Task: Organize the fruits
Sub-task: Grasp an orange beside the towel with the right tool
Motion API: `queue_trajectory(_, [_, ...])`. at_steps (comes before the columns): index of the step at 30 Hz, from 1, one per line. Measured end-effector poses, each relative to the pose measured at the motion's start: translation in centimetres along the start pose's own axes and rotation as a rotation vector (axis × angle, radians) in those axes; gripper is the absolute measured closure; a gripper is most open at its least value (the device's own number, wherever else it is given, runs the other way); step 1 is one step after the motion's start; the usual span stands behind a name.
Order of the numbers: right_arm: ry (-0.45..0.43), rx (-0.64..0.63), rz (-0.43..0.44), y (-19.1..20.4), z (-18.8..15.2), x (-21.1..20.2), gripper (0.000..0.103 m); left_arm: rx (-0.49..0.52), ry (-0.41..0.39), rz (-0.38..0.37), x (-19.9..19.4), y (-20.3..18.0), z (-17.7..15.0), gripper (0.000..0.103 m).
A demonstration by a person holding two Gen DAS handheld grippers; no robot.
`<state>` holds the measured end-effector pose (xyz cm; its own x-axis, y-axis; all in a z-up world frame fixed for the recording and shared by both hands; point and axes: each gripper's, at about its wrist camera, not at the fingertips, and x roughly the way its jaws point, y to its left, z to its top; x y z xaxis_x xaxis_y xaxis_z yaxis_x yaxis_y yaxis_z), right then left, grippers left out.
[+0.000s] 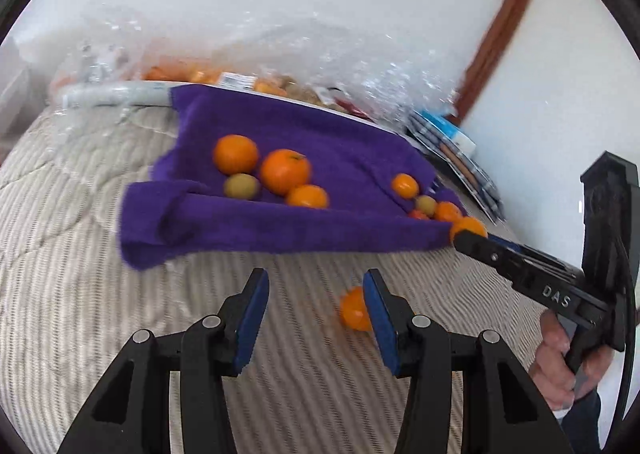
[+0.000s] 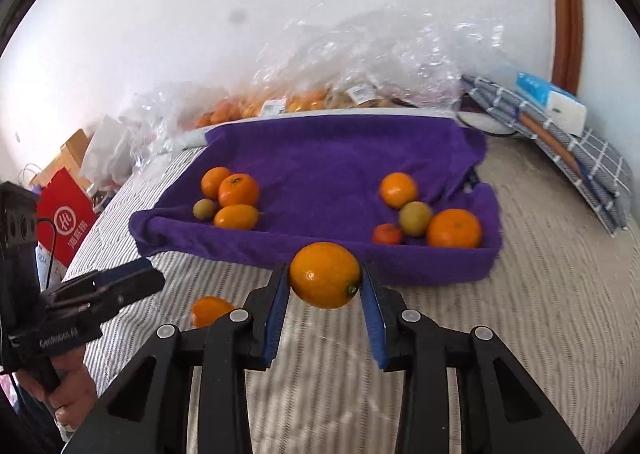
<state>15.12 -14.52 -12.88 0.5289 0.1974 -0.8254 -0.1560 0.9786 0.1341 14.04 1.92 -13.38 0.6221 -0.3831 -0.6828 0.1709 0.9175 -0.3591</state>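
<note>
I held an oval orange citrus fruit (image 2: pixel 325 275) in my right gripper (image 2: pixel 325 286), the blue pads (image 2: pixel 280 306) pressed against its two long sides, and carried it just above the near fold of the purple towel (image 2: pixel 340 158) that lay spread on the striped bedcover (image 2: pixel 520 314). My left gripper (image 1: pixel 316 306) hung over the bedcover with its jaws apart and nothing between them; a small loose orange fruit (image 1: pixel 354 308) lay on the cover just beside its right-hand pad, off the towel. On the towel two groups had formed: a cluster of three orange fruits and one greenish one (image 2: pixel 230 200) to the left, and another of oranges, a green fruit and a small reddish one (image 2: pixel 424 220) to the right. I judged the fruit in my grip to be light and firm but smooth-skinned and rounded, so it could roll or squirt out of flat pads; taking it across the widest part of its belly, as I had, seemed the safest hold, with only enough squeeze to keep it without bruising. The stray fruit on the cover would likely roll at a nudge, so I would straddle it squarely from above before closing.
</note>
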Motion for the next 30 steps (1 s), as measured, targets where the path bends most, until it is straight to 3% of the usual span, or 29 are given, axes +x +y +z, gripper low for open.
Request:
queue_trajectory(11, [-0.015,0.038,-0.052,-4.4,-1.2,-1.8,0.067,0.073,0.104,0.017,3.3,-3.7,-0.9,0.055])
queue_trajectory(14, [-0.014,0.043,-0.052,-4.8,-1.3,-1.8,0.067,0.11,0.125,0.055,3.9,-4.3,-1.2,0.069])
queue_trajectory(17, [-0.016,0.044,-0.056,-5.1,-1.4,-1.9,0.067,0.134,0.126,0.05,3.8,-4.5,-1.3,0.069])
queue_trajectory(23, [-0.028,0.032,-0.059,-5.1,-0.6,-2.0,0.067,0.1,0.071,0.054,2.1,-3.7,0.0,0.069])
queue_trajectory(30, [-0.074,0.029,-0.069,-5.3,1.9,-2.5,0.067,0.037,-0.033,0.133,-0.8,-0.9,3.9,0.069])
